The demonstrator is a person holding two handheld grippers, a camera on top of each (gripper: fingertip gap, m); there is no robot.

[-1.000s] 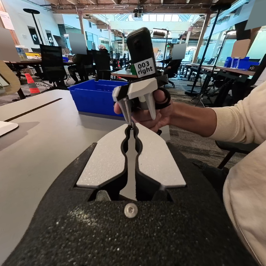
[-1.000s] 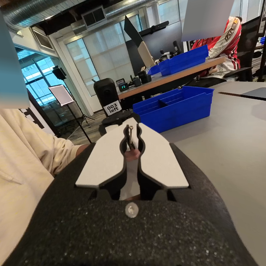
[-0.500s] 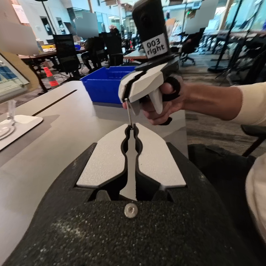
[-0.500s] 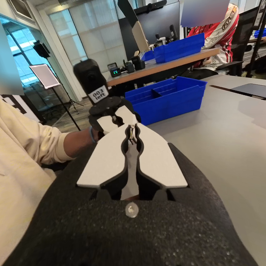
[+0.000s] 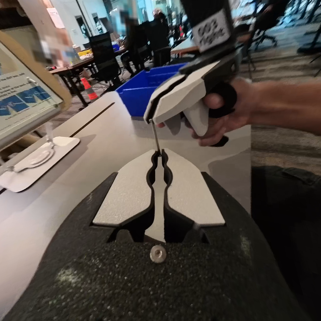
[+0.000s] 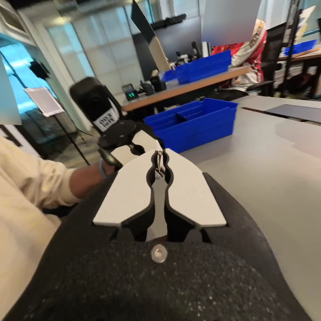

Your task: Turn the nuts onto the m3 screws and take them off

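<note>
A thin m3 screw (image 5: 155, 135) spans the gap between my two grippers above the grey table (image 5: 104, 142). My right gripper (image 5: 149, 120) is shut on the screw's head end and holds it from above. In the right wrist view the screw (image 6: 158, 162) lies between that gripper's (image 6: 160, 153) closed tips. My left gripper (image 5: 159, 153) is shut on the screw's lower end, where the nut sits. The nut is pinched between the pads and hardly shows. The left gripper's camera (image 6: 94, 102) shows just behind the right fingers.
A blue divided bin (image 6: 192, 125) stands on the table just beyond the grippers; it also shows in the left wrist view (image 5: 144, 90). A framed sign on a clear stand (image 5: 26, 97) is at the left. The table's edge (image 5: 250, 156) is close on the right. People sit at desks behind.
The right gripper has drawn up and away from the left one, so more of the screw's shaft shows between them. Both grippers have tilted and stayed shut.
</note>
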